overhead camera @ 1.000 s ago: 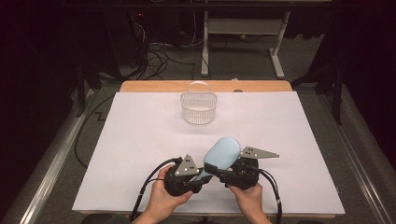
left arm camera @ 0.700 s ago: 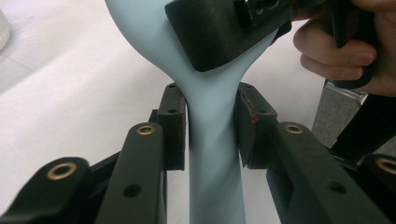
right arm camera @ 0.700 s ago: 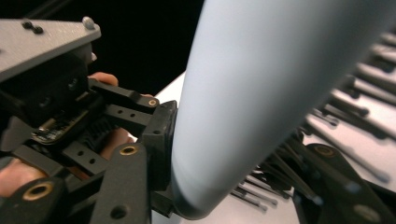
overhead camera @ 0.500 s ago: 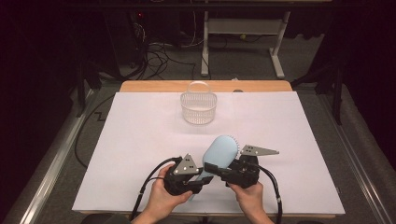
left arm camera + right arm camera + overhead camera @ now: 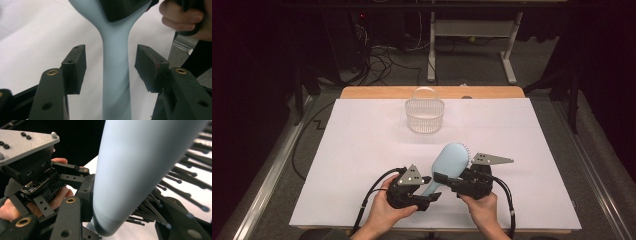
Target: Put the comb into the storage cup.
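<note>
We read this as a handover of the pale blue plastic paddle hairbrush (image 5: 448,163), which is held just above the white paper-covered table (image 5: 362,150) near its front edge, between the two hands and well short of the clear ribbed plastic basket with a hoop handle (image 5: 424,114) at the far side. To do this step well, we should let the right gripper (image 5: 451,181) carry the whole brush before the left gripper (image 5: 428,199) draws back. The right one is clamped across the head where it narrows into the neck, one pad on the smooth back and the other among the black bristles (image 5: 175,180), so the grip may be springy; we would keep it firm and lift slowly. The left gripper's jaws have just been opening. In the left gripper view the slim handle (image 5: 116,75) runs up between its pads (image 5: 75,67) with a clear gap on each side, so it holds nothing now. We would pull it straight back along the handle so that neither pad knocks the brush.

As for pose, both hands sit low at the table's near edge, close together. The left hand (image 5: 384,212) points its tool forward and rightward along the handle; the right hand (image 5: 482,205) aims leftward across the brush's neck, with its grey plate lying about level.
</note>
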`<state>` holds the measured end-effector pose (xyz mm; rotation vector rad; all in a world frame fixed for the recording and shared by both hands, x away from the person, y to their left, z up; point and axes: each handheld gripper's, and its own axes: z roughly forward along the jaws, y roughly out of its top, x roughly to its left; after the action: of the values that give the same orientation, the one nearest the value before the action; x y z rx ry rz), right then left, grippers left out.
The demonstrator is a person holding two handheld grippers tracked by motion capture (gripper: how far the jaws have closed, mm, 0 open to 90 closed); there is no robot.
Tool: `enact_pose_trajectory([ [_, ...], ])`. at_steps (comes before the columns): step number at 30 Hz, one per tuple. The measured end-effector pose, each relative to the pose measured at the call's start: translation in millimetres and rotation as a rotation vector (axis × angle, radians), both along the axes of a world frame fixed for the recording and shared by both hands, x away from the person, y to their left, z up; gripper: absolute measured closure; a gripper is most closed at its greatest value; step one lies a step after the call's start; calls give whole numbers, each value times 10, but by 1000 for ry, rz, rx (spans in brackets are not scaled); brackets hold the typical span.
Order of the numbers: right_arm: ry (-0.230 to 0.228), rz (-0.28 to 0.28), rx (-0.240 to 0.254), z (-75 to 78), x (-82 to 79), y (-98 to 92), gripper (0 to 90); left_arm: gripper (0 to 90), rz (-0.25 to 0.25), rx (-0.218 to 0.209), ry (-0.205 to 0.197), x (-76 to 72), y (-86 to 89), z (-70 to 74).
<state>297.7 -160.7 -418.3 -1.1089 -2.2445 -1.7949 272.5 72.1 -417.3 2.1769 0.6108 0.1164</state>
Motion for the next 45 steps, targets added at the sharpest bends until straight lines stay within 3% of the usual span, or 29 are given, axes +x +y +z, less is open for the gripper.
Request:
enact_pose_trajectory([
  [8, -19, -5, -34, 53, 34, -36, 568, 410, -17, -4, -30, 19, 29, -3],
  [10, -22, -10, -39, 62, 51, -45, 567, 370, 6, -19, -7, 26, 48, 0],
  [13, -26, -16, -43, 68, 73, -59, 567, 359, 33, -19, -38, 26, 83, 6],
  [17, -28, -23, -56, 81, 92, -73, 567, 251, 59, -35, -40, 37, 143, 5],
  [19, -28, -25, -60, 90, 100, -81, 567, 238, 67, -53, -36, 36, 179, 0],
  [24, -32, -39, -95, 106, 102, -100, 566, 182, 99, -44, -52, 14, 252, -39],
  [30, -31, -45, -98, 128, 108, -133, 566, 168, 147, -48, -38, 42, 410, -63],
  [34, -29, -49, -111, 148, 120, -163, 566, 168, 181, -53, -45, 58, 501, -67],
  [38, -32, -61, -116, 187, 132, -194, 566, 169, 193, -29, -55, 56, 558, -64],
  [45, -40, -72, -124, 243, 134, -263, 566, 169, 250, -41, -71, 69, 722, -71],
])
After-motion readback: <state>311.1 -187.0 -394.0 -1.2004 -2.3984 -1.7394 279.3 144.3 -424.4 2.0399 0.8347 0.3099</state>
